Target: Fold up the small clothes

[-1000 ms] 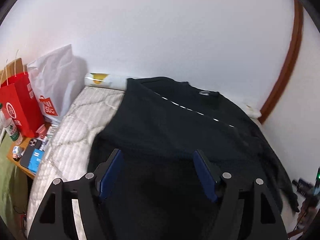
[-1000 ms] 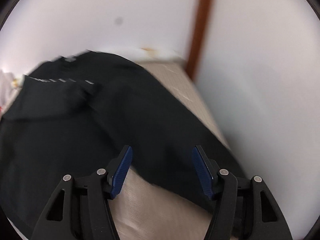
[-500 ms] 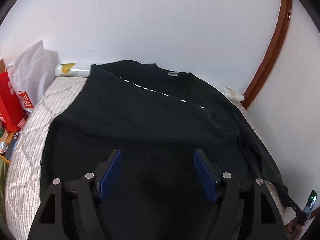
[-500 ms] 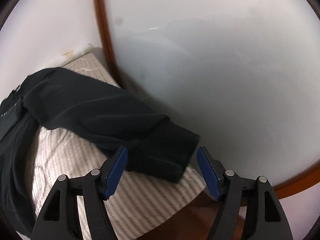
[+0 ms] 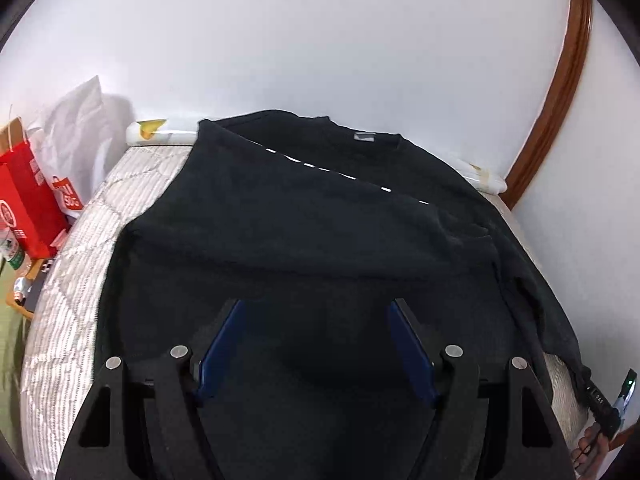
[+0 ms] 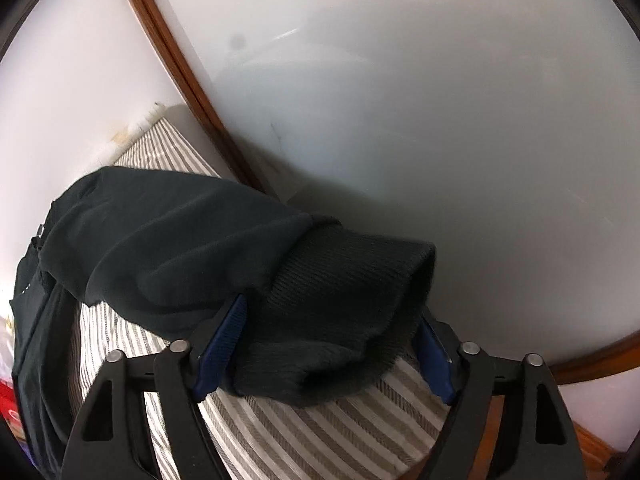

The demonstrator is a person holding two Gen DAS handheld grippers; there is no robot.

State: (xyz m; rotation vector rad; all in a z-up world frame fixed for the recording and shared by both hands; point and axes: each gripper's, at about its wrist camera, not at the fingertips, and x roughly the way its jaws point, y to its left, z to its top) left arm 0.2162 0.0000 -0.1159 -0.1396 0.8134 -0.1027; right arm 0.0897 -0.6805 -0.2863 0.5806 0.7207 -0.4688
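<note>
A black long-sleeved sweater (image 5: 304,232) lies spread on a striped mattress (image 5: 68,296), collar toward the far wall, its left sleeve folded across the chest. My left gripper (image 5: 316,336) is open and empty above the sweater's lower body. In the right wrist view the sweater's right sleeve (image 6: 172,248) runs to the mattress's corner. Its ribbed cuff (image 6: 344,300) lies between the wide-open jaws of my right gripper (image 6: 332,336). The blue pads (image 6: 224,336) flank the cuff and do not pinch it.
A red paper bag (image 5: 24,208) and a white bag (image 5: 76,152) stand left of the mattress. White walls with brown wooden trim (image 6: 180,76) close the far and right sides. The mattress edge (image 6: 320,432) drops off near the cuff.
My right gripper has swung right along the sleeve and closed in on the cuff, which now lies between its open jaws. The left gripper's view has shifted slightly over the sweater.
</note>
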